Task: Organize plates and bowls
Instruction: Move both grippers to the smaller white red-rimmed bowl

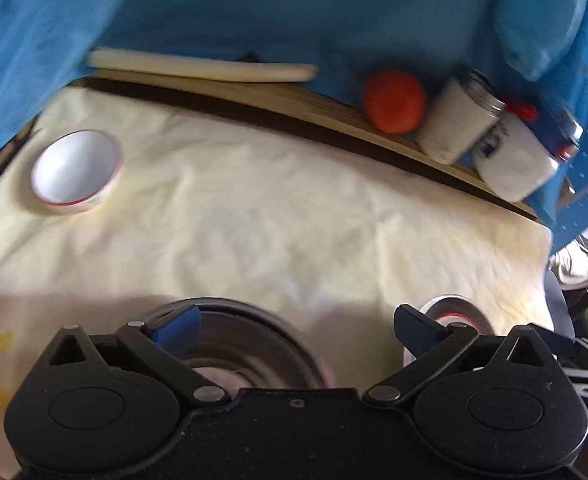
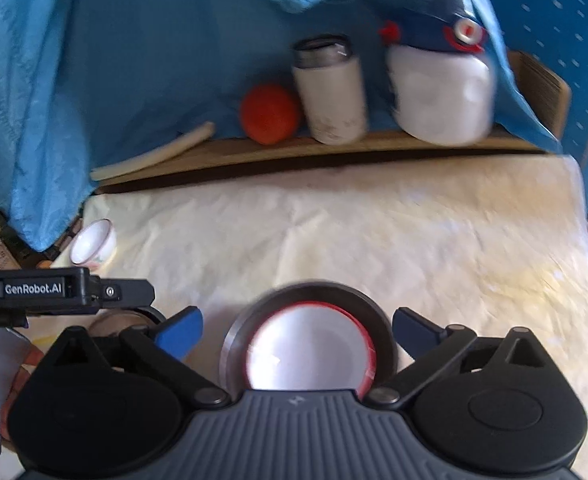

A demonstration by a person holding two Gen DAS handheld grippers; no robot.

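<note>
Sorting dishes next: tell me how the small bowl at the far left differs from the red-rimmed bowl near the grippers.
The small bowl stands alone on the cream cloth; the red-rimmed bowl sits nested inside a grey metal dish. The small bowl looks smaller and sits at the cloth's far left edge; the red-rimmed bowl sits at the near edge. Both are upright, white inside, and appear empty.
</note>
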